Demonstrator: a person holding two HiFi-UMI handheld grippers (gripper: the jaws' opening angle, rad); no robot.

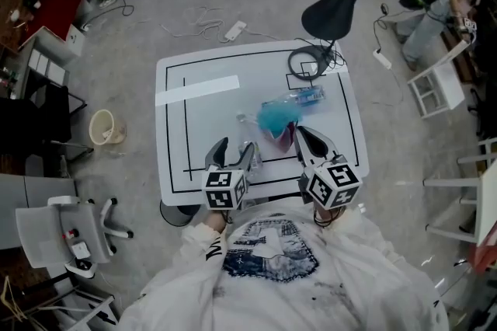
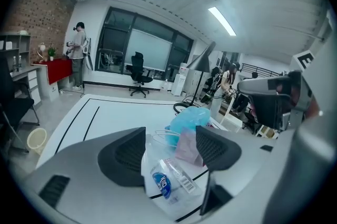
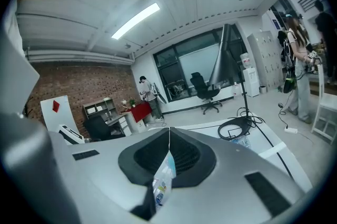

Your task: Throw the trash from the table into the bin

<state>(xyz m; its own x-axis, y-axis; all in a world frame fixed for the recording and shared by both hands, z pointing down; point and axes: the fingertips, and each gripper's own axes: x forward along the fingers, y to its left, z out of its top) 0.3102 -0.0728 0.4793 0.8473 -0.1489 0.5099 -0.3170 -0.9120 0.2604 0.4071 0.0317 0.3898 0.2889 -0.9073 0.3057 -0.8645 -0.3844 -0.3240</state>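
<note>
Evidently the task is at an early stage: every piece of trash that shows lies on the white table with black lines, and none of it is on its way to the bin.

On the table's near half, toward its middle, sit a crumpled blue plastic bag, a clear plastic bottle with a blue label just beyond it, and a maroon wrapper at the bag's near edge.

At the table's near edge the left gripper has its jaws standing apart. A clear plastic packet with a blue label lies between them, and the pads do not seem to press on it.

The right gripper, also at the table's near edge and just beside the maroon wrapper, has its jaws brought together on a thin printed plastic film. The film hangs out below the pads. Whether it belongs to the maroon wrapper cannot be told.

The bin, a round beige wastebasket, stands on the floor well apart from the table's left side. Its inside looks pale, and whether anything lies in it cannot be made out.

What is left, by this reading, is nearly all of the job. The packet needs a firm grip, the pinched film has to be carried to the bin, and then the bag, the bottle and the wrapper follow.
</note>
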